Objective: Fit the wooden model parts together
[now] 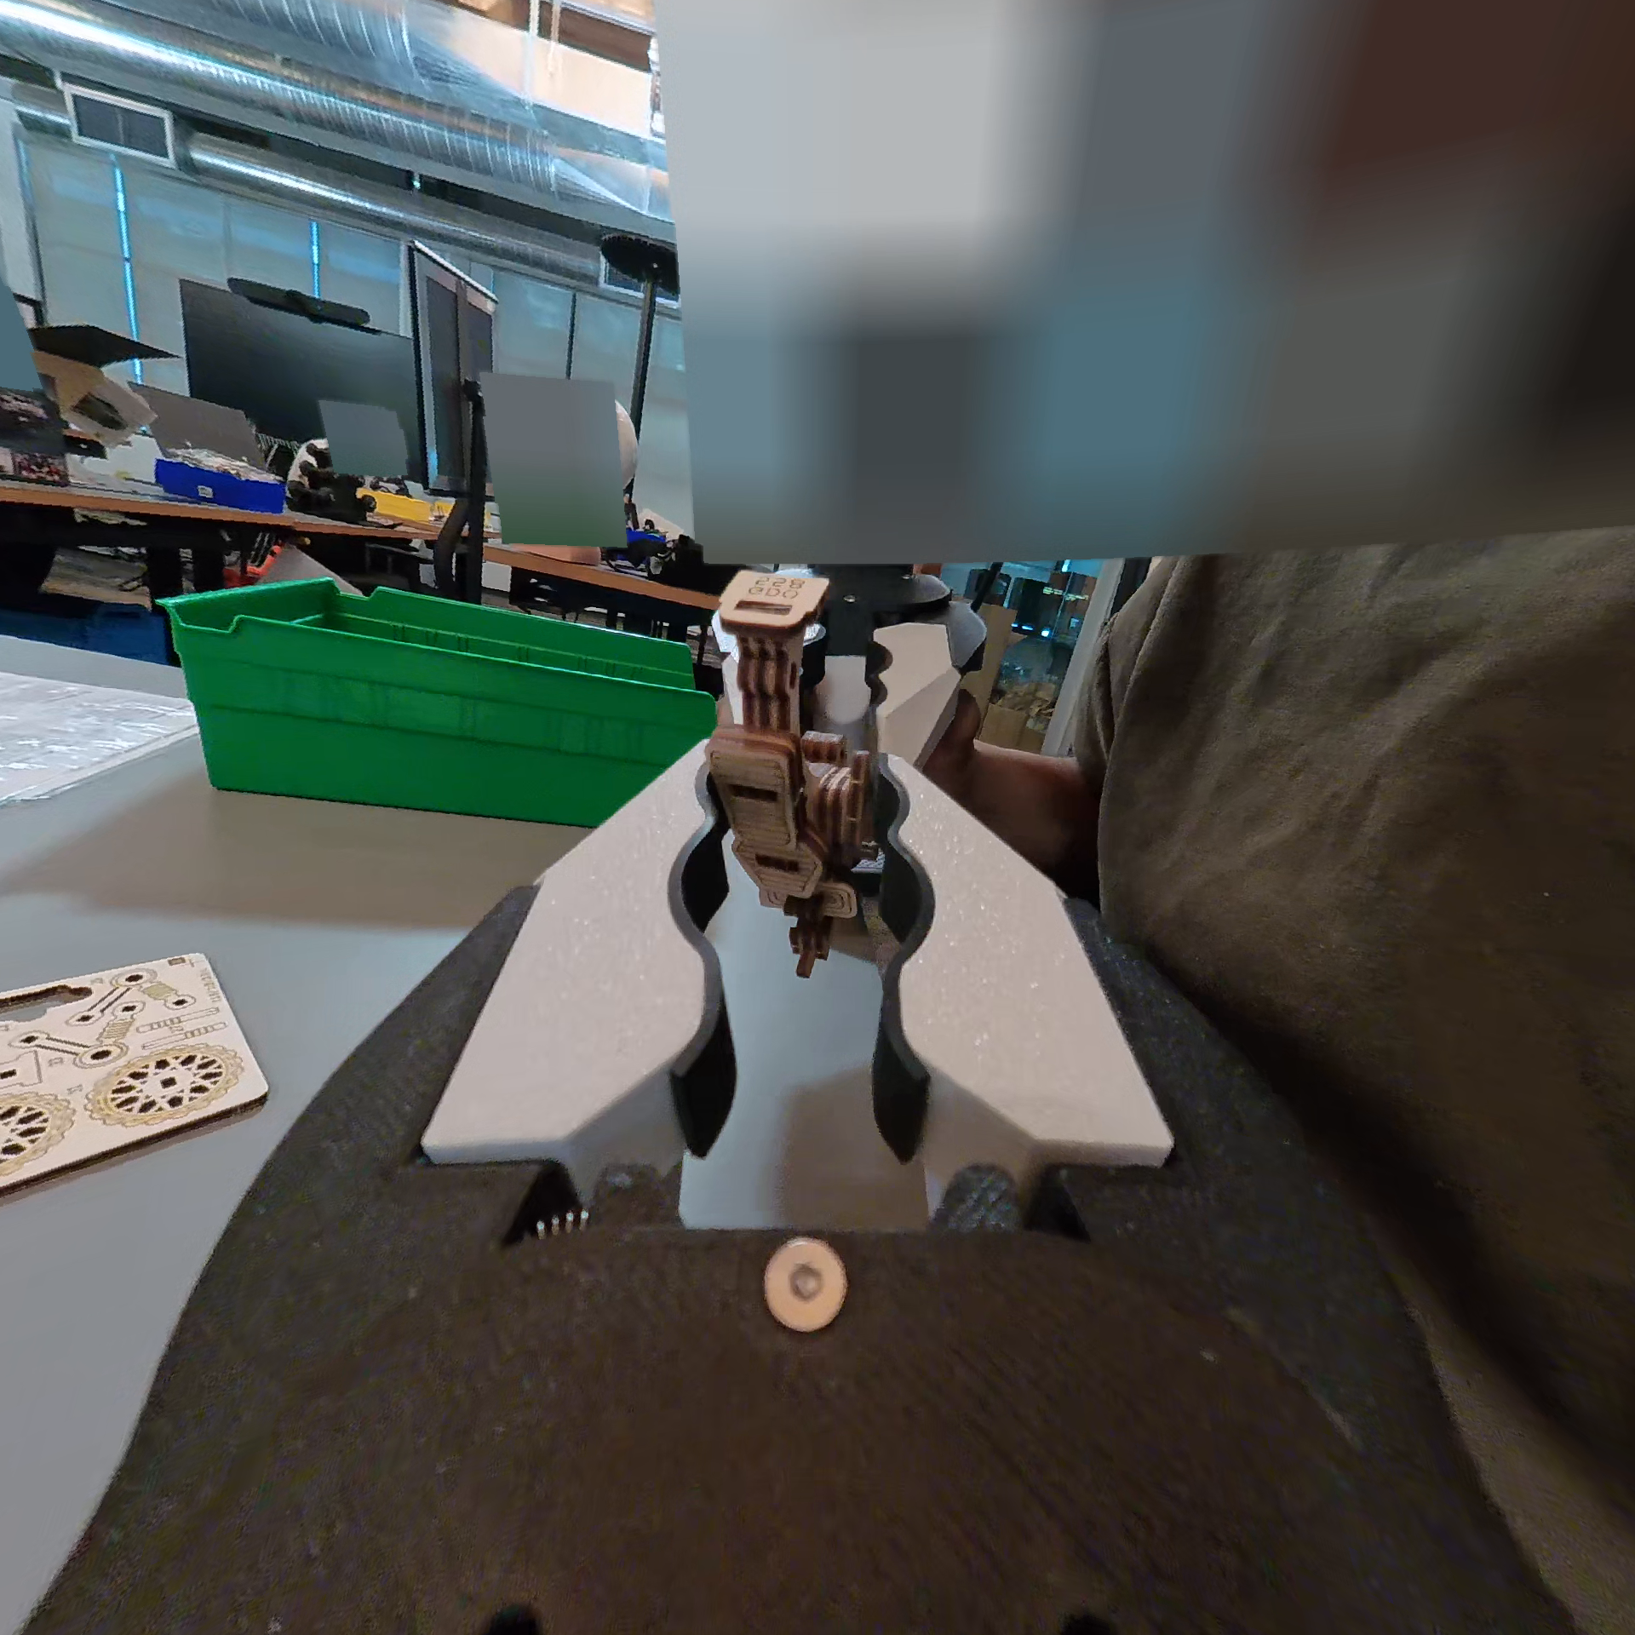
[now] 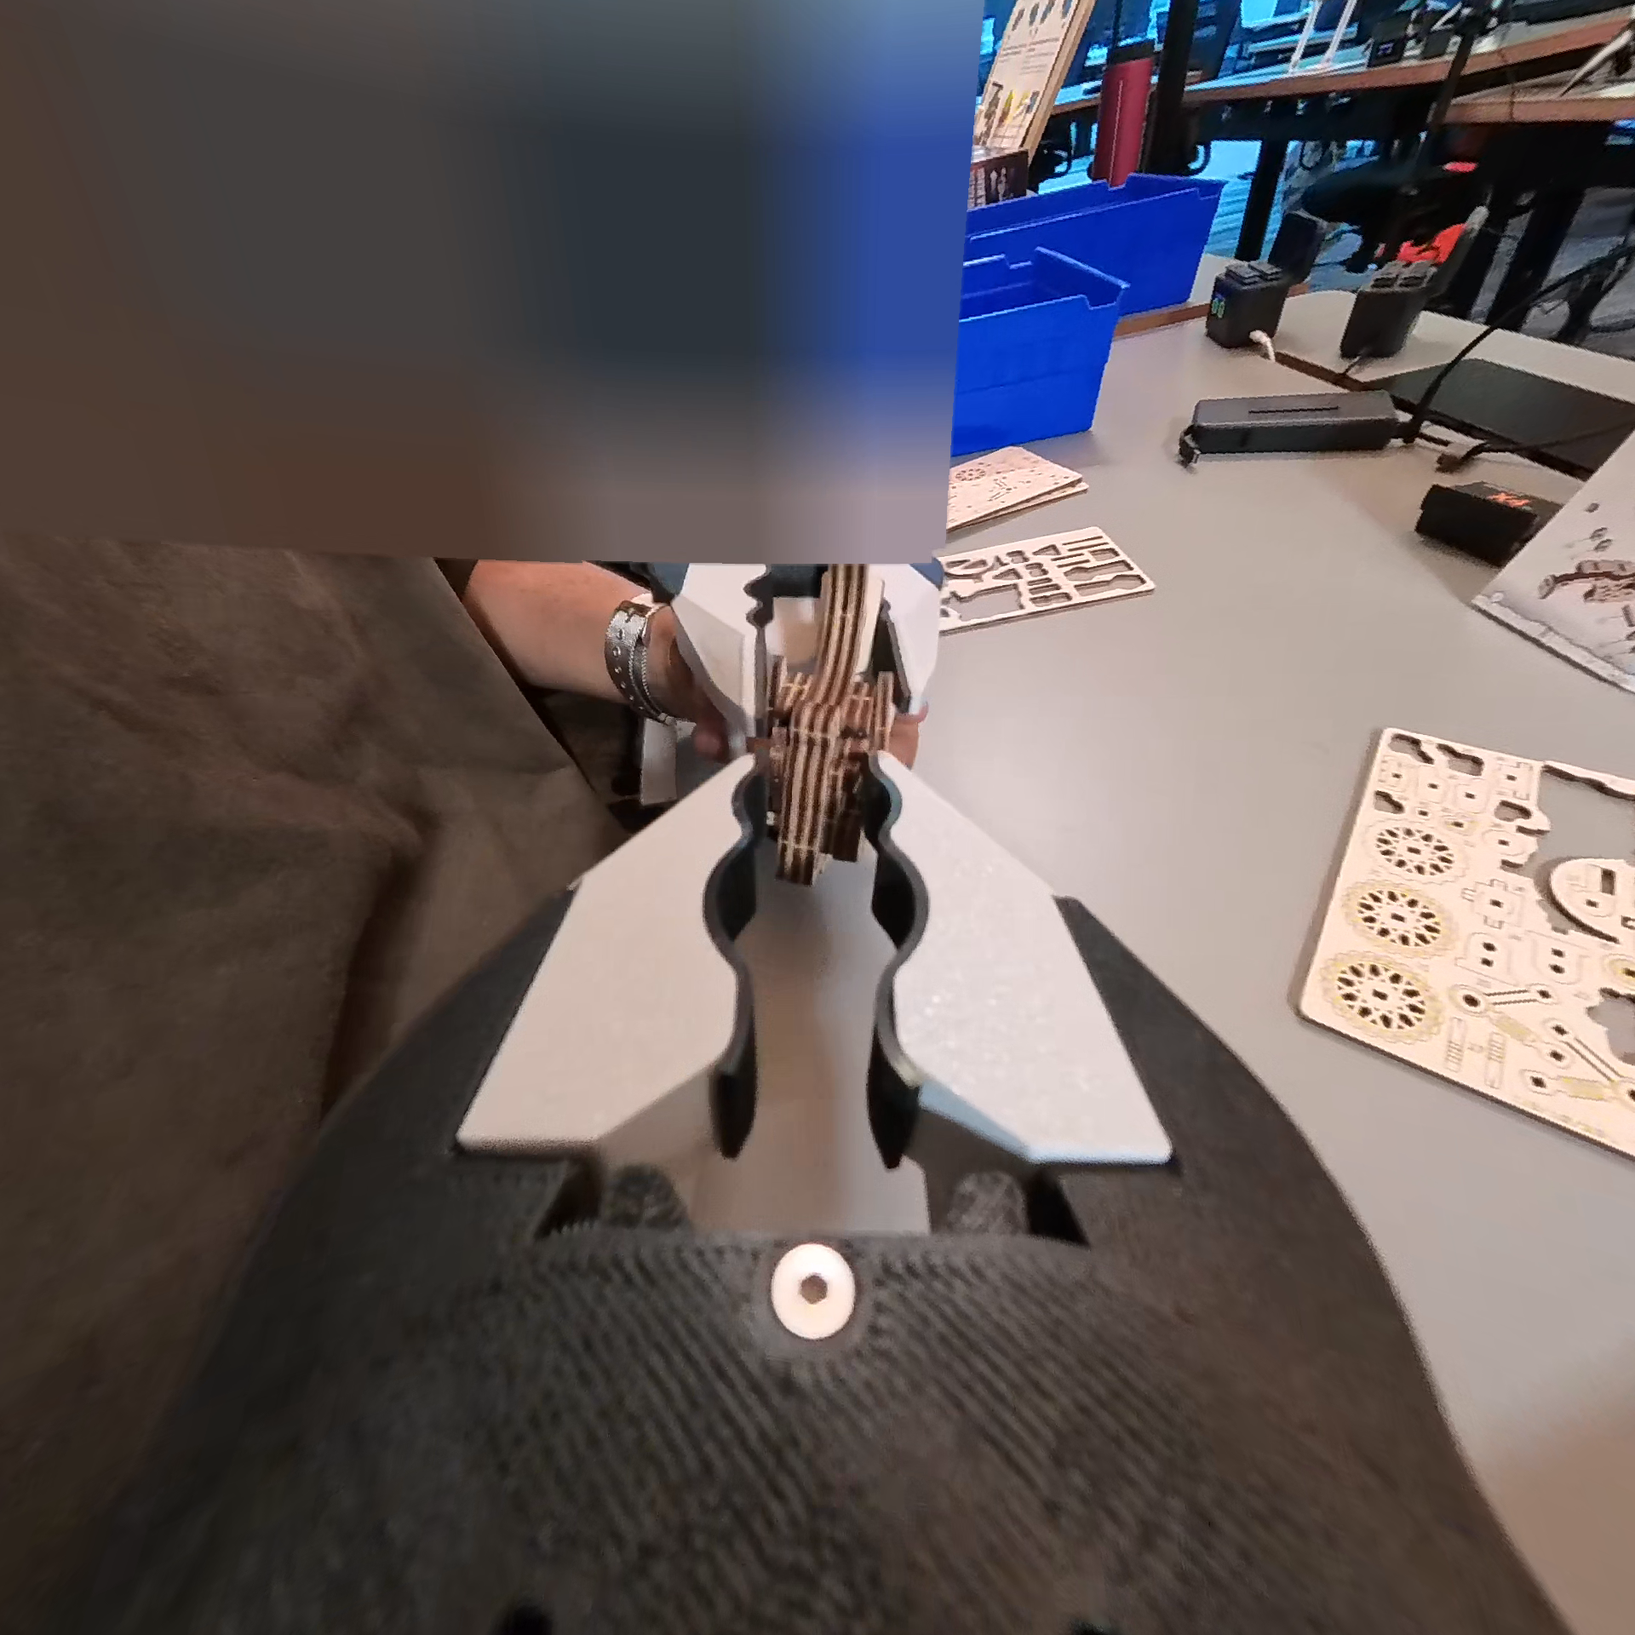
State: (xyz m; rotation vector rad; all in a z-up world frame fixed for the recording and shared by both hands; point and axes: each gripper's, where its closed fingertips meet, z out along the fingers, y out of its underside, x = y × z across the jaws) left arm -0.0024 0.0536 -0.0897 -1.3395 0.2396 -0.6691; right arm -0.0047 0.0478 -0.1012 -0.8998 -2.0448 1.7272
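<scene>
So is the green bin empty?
Cannot tell fully: the green bin shows no contents in the visible part, but its front wall hides the bottom.

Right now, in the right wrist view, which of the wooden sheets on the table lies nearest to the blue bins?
The small uncut sheet just in front of the blue bins. The cut-out sheet lies farther from them, and the sheet with gear wheels is farthest.

We list a green bin [image 1: 442, 708] far left on the grey tabletop [image 1: 265, 885], monitors [image 1: 292, 372] on a bench behind it. On the right we note two blue bins [image 2: 1044, 345], a black power brick [image 2: 1292, 420], two dark chargers [image 2: 1309, 305], a small black box [image 2: 1477, 518] and a red bottle [image 2: 1122, 115] far back.
</scene>
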